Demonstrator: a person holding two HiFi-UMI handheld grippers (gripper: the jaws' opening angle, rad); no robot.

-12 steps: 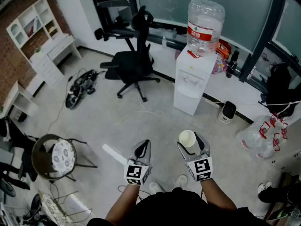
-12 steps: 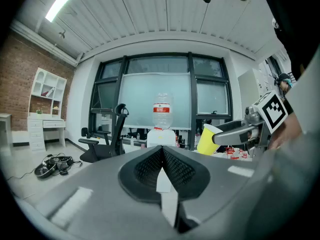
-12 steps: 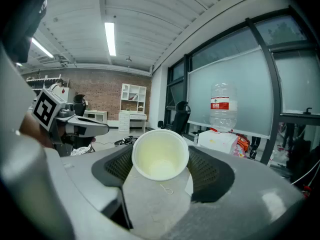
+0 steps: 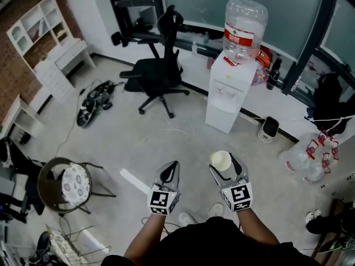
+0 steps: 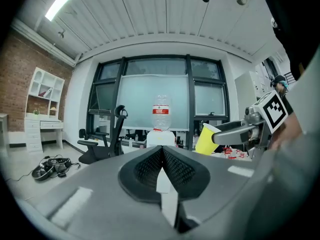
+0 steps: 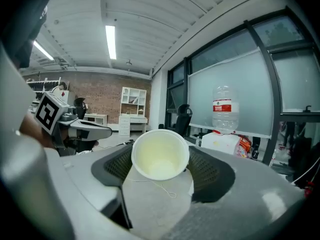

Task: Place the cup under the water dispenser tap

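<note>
The right tongs [image 4: 226, 166] are gripping the yellow cup [image 4: 220, 159] by its sides, its mouth tilting back toward the person. The left tongs [image 4: 172, 169] are sitting closed and empty just beside them. The dispenser [image 4: 227, 98], carrying a bottle [image 4: 243, 22], is standing well apart across the floor [image 4: 138, 143].
</note>
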